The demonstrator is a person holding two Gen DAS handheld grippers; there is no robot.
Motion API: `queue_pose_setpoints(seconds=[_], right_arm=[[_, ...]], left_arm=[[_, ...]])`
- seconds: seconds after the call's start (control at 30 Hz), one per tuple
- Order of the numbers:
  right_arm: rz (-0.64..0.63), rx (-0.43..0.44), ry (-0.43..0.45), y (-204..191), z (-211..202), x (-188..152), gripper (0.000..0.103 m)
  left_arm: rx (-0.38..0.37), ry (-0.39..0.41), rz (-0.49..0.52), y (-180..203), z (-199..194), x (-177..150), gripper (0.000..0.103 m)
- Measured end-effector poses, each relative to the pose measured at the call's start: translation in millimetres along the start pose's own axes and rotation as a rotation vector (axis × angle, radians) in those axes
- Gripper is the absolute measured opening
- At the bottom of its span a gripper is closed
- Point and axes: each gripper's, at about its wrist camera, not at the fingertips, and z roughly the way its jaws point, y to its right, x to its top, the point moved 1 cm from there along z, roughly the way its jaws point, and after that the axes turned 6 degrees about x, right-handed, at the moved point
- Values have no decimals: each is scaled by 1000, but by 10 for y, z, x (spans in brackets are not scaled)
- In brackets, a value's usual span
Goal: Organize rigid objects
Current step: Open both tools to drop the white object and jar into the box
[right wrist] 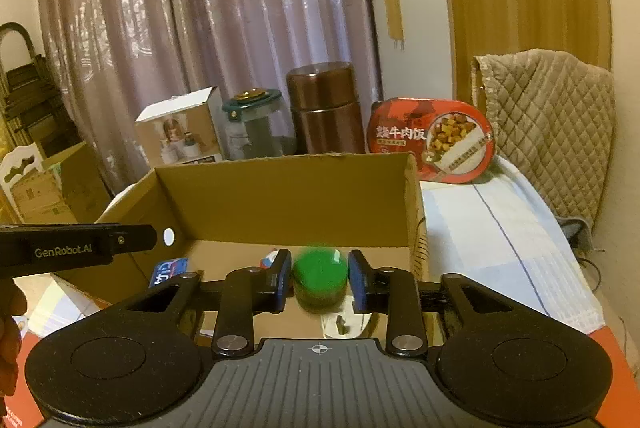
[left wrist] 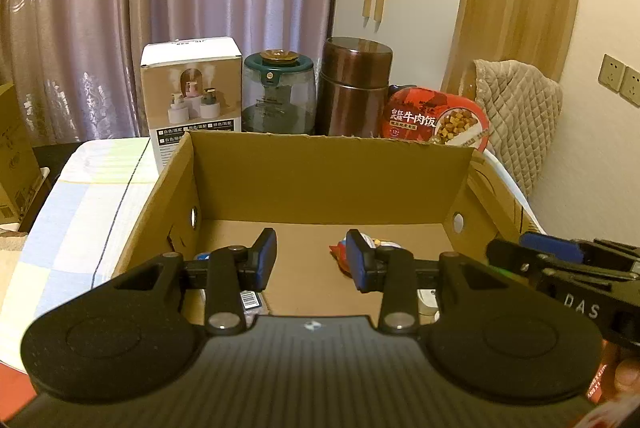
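An open cardboard box (left wrist: 320, 148) (right wrist: 280, 168) stands on a checked sheet, and both grippers hang over its near side. My left gripper (left wrist: 311, 256) has its jaws apart with nothing between them. Below it in the box lie a red and white packet (left wrist: 339, 257) and an item with a barcode (left wrist: 250, 298). My right gripper (right wrist: 320, 276) has a blurred green cylindrical object (right wrist: 319, 278) between its fingers, with a thin gap showing at the right pad. A blue card (right wrist: 168, 270) lies in the box's left corner. Each gripper shows at the edge of the other's view.
Behind the box stand a white humidifier carton (left wrist: 191, 92), a glass jar with a green lid (left wrist: 278, 92), a brown metal canister (left wrist: 354, 88) and a red beef-rice bowl (left wrist: 438, 118). A quilted beige cloth (right wrist: 548, 124) drapes at the right. Cardboard boxes (right wrist: 44, 188) sit at the left.
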Motion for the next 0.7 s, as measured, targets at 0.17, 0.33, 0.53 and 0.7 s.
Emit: queue_pose_setpoints(seconds=[0.17,0.33,0.53,0.7], right_arm=[[6,-1,18,-10,-27,2,68],[-5,-6,15,-20,-24,1,68],[-11,-4,15,-20,-27,3,68],[-22,1,23,-38,-66,-1,68]], left_arm=[[-2,0,4,22,-2,-5,33],[0,-1,4,31,1,-1,33],[-1,5,5,36,-19,2,33],[0,29,8,48,-115,33,33]])
